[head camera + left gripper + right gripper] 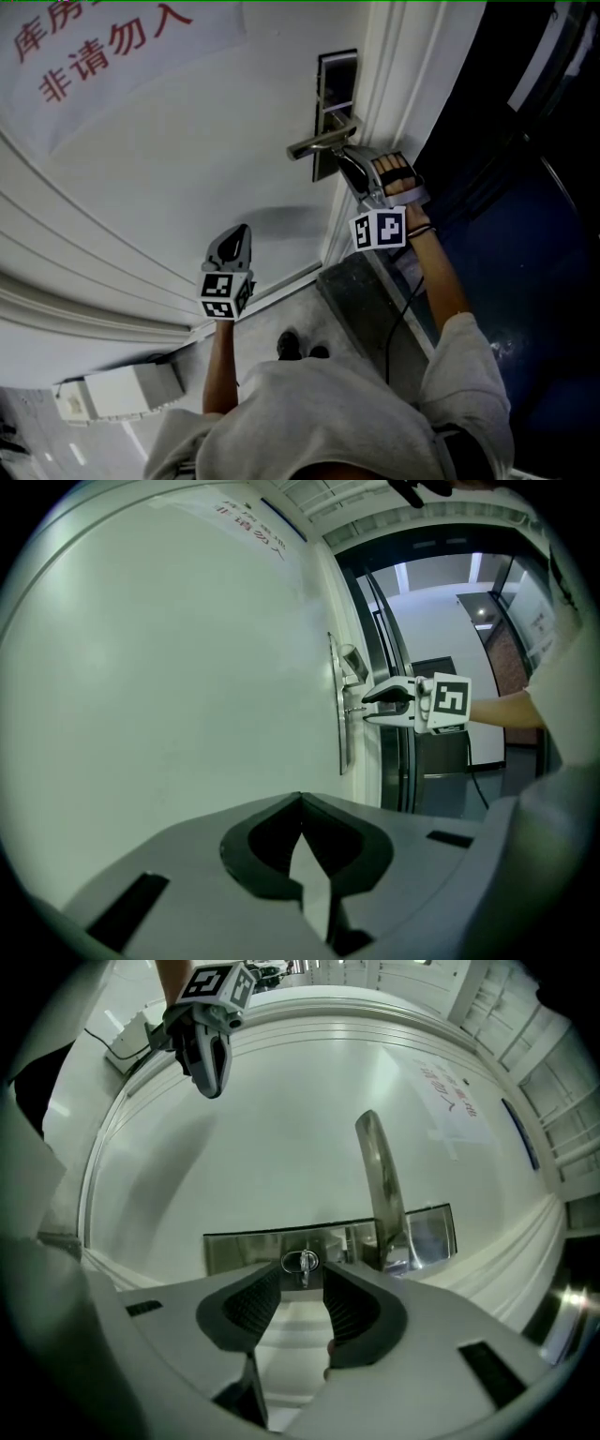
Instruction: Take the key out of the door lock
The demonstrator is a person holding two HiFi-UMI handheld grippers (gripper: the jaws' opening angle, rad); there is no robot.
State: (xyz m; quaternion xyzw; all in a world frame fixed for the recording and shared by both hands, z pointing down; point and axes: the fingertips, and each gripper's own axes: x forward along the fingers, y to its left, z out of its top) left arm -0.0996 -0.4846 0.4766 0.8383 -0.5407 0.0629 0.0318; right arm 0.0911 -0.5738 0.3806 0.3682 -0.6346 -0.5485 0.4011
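A small silver key (302,1263) sits in the round cylinder of the steel lock plate (244,1246), beside the lever handle (380,1185). My right gripper (302,1286) is open, its ribbed pads on either side of the key and not pressing on it. From the head view this gripper (345,155) is right under the handle (319,142) at the lock plate (336,84). My left gripper (239,232) hangs lower left, shut and holding nothing, aimed at the bare white door (187,169). In the left gripper view, its tips (300,799) meet.
A paper sign (94,47) with red characters hangs on the door's upper left. The door frame (394,75) runs just right of the lock. A white box (112,392) lies on the floor at lower left. A dark mat (366,300) and a cable (398,309) lie by the threshold.
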